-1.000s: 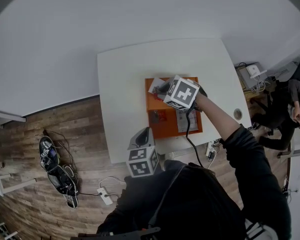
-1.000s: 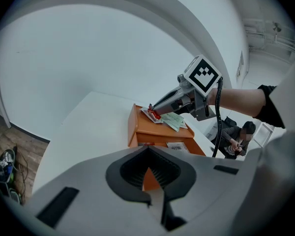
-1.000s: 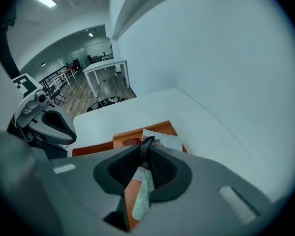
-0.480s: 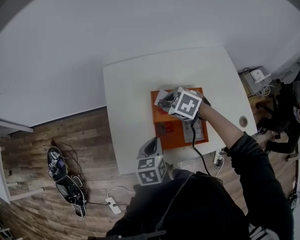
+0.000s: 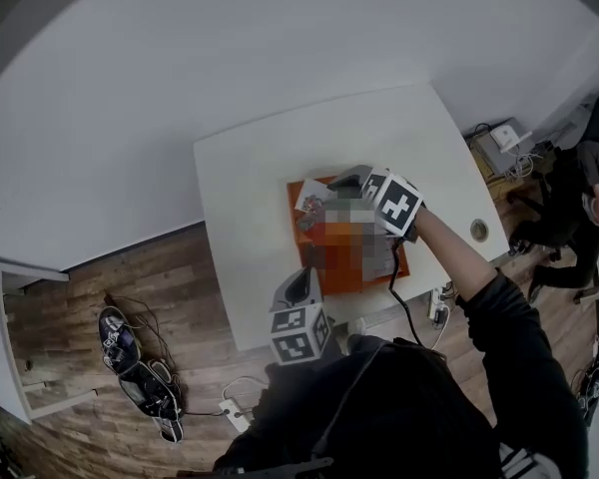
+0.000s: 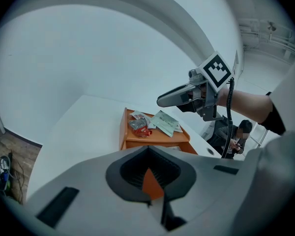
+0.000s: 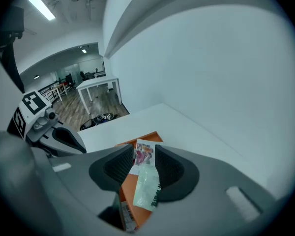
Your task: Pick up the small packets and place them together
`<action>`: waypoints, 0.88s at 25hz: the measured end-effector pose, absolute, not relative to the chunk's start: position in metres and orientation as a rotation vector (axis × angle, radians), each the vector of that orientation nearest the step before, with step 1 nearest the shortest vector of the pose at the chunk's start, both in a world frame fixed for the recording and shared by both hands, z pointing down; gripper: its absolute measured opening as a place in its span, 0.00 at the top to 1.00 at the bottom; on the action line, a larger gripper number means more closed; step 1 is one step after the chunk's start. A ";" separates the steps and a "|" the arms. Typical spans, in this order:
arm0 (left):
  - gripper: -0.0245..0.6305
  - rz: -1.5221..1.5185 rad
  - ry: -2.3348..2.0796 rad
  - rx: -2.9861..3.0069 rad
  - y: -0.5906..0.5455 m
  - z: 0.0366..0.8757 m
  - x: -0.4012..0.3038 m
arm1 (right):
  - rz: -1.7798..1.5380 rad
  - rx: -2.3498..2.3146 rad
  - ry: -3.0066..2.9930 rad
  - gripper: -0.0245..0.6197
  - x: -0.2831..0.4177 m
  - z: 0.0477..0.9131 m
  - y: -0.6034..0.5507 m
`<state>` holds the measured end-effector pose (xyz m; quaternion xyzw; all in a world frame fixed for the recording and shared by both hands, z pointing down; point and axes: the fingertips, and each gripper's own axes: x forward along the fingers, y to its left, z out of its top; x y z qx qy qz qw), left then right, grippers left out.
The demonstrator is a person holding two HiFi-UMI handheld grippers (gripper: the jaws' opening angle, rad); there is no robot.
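Observation:
An orange box (image 5: 300, 234) stands on the white table (image 5: 250, 178), partly behind a mosaic patch. On its top lie a pale green packet (image 6: 166, 122), a red and grey packet (image 6: 137, 127) and a white printed packet (image 5: 311, 200), close together. My right gripper (image 5: 351, 180) hovers just above them. Its jaws have just been opening and stand open; nothing is held, and between them the printed packet (image 7: 143, 154) and green packet (image 7: 148, 188) show lying below. My left gripper (image 5: 293, 285) waits at the table's near edge, shut and empty, pointing at the box (image 6: 152, 145).
A round cable hole (image 5: 478, 230) sits near the table's right edge. A white wall rises behind the table. Shoes (image 5: 140, 372) and a power strip (image 5: 236, 414) lie on the wooden floor to the left. A person (image 5: 579, 203) sits at the far right.
The right gripper has opened and risen off the box top, moving to the right in the head view; the packets stay on the box. The left gripper has kept its place.

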<state>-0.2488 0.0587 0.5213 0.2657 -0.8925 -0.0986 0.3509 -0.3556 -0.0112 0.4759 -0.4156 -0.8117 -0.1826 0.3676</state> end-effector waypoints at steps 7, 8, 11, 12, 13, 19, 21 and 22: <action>0.96 -0.237 -2.373 0.758 0.037 0.489 -0.272 | -0.227 -0.916 -2.418 0.85 -0.349 0.408 -0.044; 0.96 -0.236 -2.381 0.777 0.032 0.483 -0.274 | -0.175 -0.902 -2.452 0.85 -0.345 0.401 -0.049; 0.96 -0.237 -2.414 0.835 0.014 0.460 -0.281 | -0.050 -0.844 -2.546 0.87 -0.332 0.383 -0.065; 0.96 -0.238 -2.427 0.852 0.008 0.453 -0.283 | -0.012 -0.818 -2.581 0.91 -0.328 0.378 -0.071; 0.96 -0.239 -2.441 0.868 0.003 0.444 -0.286 | 0.034 -0.799 -2.614 0.94 -0.324 0.372 -0.075; 0.96 -0.271 -2.540 0.943 -0.020 0.392 -0.297 | 0.242 -0.680 -2.775 0.96 -0.297 0.351 -0.086; 0.96 -0.274 -2.577 0.958 -0.025 0.378 -0.297 | 0.252 -0.636 -2.798 0.96 -0.292 0.353 -0.089; 0.96 -0.276 -2.597 0.964 -0.026 0.372 -0.297 | 0.257 -0.626 -2.803 0.96 -0.290 0.353 -0.091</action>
